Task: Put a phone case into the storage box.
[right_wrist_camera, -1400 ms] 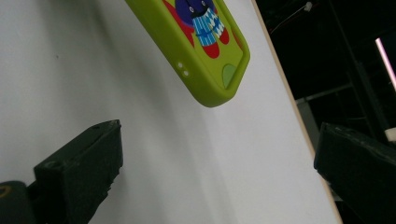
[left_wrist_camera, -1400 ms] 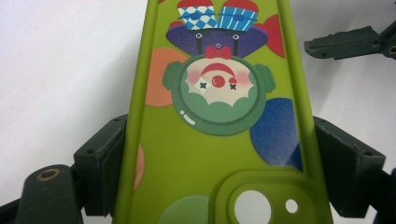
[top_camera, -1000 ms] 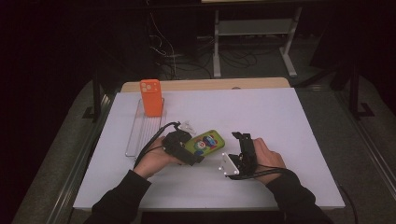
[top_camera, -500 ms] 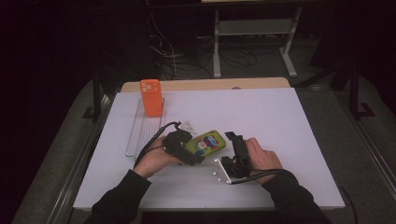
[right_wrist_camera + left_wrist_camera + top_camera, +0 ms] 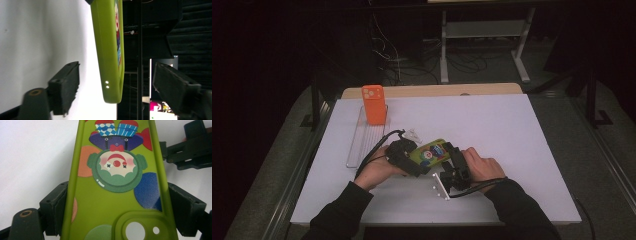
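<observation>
A green phone case [image 5: 432, 152] printed with a clown lies level above the white table [image 5: 512, 130]. My left gripper [image 5: 412, 160] is shut on its camera-hole end, and in the left gripper view both pads [image 5: 56, 207] press the edges of the case [image 5: 117, 195]. My right gripper [image 5: 452, 156] stands at the case's other end. In the right gripper view the case [image 5: 108, 50] sits edge-on between the fingers [image 5: 65, 85], with a gap on each side. The right jaws have just been closing but are open, around the case's end without touching it.
An orange phone [image 5: 373, 103] stands upright in a clear rack [image 5: 361, 140] at the back left of the table. A small clear piece [image 5: 413, 134] lies just behind my left gripper. Dark floor, cables and a desk frame lie beyond the table's far edge.
My right hand has moved left with its gripper, up to the free end of the green case. The left hand and the case have stayed put.
</observation>
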Motion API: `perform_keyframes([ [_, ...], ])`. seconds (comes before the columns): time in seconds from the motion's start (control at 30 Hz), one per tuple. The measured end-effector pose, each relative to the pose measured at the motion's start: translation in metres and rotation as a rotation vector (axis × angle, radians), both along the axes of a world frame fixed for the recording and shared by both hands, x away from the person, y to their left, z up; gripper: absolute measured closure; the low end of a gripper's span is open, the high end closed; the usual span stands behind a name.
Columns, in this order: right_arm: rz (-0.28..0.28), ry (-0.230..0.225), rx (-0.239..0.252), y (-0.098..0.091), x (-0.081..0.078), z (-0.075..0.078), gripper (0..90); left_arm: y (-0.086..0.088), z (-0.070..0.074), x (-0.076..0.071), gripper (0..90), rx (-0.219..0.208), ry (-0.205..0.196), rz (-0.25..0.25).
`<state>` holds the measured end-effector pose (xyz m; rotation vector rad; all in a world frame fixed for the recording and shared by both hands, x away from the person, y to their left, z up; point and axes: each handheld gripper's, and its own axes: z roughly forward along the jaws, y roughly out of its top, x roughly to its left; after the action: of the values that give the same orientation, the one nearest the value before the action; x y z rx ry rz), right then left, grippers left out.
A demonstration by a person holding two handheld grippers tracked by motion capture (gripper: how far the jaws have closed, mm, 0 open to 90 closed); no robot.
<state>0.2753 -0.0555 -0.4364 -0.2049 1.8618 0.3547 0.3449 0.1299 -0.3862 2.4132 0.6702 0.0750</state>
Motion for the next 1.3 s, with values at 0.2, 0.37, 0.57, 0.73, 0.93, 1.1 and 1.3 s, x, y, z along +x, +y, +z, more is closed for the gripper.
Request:
perform_keyframes([
  [0.2, 0.015, -0.029, -0.028, 0.001, 0.000, -0.004, 39.5, 0.000, 0.000, 0.000, 15.5, 0.005, -0.002, 0.000],
  [0.37, 0.025, -0.038, -0.048, 0.002, -0.002, -0.006, 50.0, -0.001, 0.000, -0.001, 15.4, 0.006, -0.005, -0.008],
  [0.57, 0.031, -0.055, -0.064, 0.004, -0.004, -0.009, 59.9, -0.001, 0.000, -0.002, 15.5, 0.010, -0.003, -0.010],
  [0.73, 0.044, -0.058, -0.079, 0.004, -0.005, -0.010, 70.2, -0.001, -0.001, -0.001, 15.4, 0.008, 0.000, -0.006],
  [0.93, 0.044, -0.071, -0.094, 0.005, -0.006, -0.012, 74.7, -0.002, -0.002, -0.002, 15.4, -0.014, 0.011, 0.018],
  [1.1, 0.038, -0.072, -0.098, 0.006, -0.006, -0.013, 75.3, -0.002, -0.003, -0.001, 15.1, -0.011, 0.008, 0.011],
  [1.3, 0.020, -0.061, -0.061, 0.004, -0.006, -0.011, 75.7, 0.001, -0.001, -0.002, 12.5, -0.037, -0.022, -0.001],
])
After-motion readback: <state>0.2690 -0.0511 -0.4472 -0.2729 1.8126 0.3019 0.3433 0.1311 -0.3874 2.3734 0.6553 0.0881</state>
